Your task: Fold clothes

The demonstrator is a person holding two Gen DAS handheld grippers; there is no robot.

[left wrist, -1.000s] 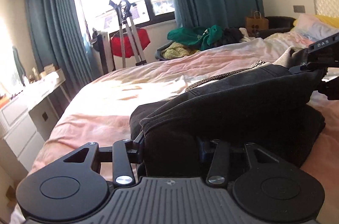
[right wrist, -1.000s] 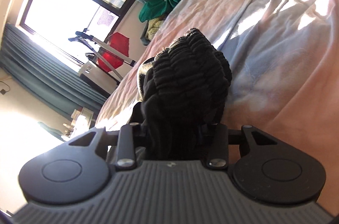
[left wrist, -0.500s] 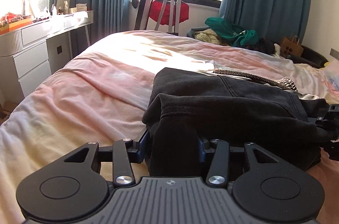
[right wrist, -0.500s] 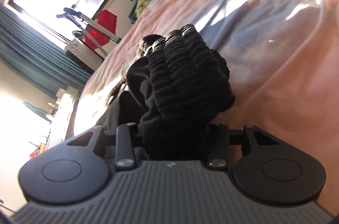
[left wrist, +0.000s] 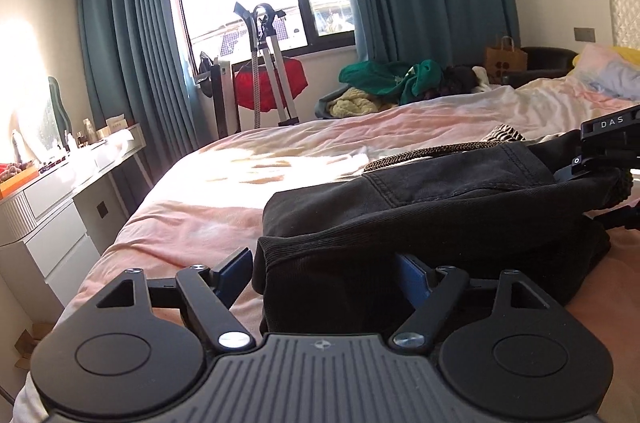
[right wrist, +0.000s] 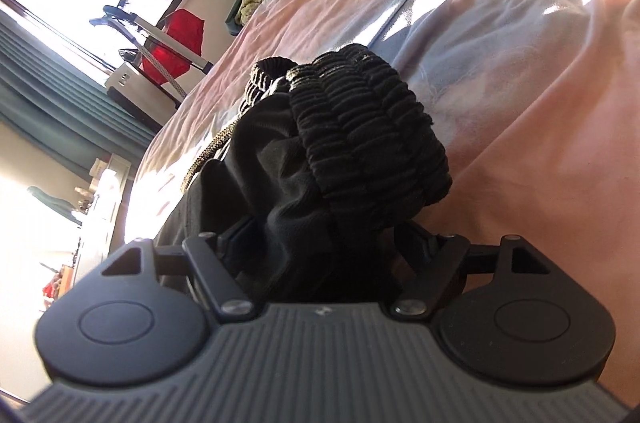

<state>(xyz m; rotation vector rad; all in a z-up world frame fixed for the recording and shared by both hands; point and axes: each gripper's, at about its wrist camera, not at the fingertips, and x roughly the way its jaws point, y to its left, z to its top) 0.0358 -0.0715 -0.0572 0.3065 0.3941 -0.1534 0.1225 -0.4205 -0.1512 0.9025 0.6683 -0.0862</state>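
Observation:
A pair of black trousers (left wrist: 432,223) lies folded in layers on the pink bed sheet (left wrist: 248,199). My left gripper (left wrist: 324,271) has opened; its blue pads (left wrist: 234,271) stand apart on either side of the folded hem end. My right gripper (right wrist: 324,247) has its fingers spread around the ribbed elastic waistband (right wrist: 368,139), which bunches between them. The right gripper also shows at the far right of the left wrist view (left wrist: 608,151). A braided drawstring (left wrist: 436,151) lies on top of the trousers.
A white dresser (left wrist: 48,215) stands left of the bed. A garment steamer and red cloth (left wrist: 268,79) stand by the window. A heap of green and yellow clothes (left wrist: 392,83) lies beyond the bed. Pillows (left wrist: 608,71) are at the far right.
Both grippers have opened from their pinch on the trousers. The trousers have been lowered onto the bed, and the left view has tilted and swung.

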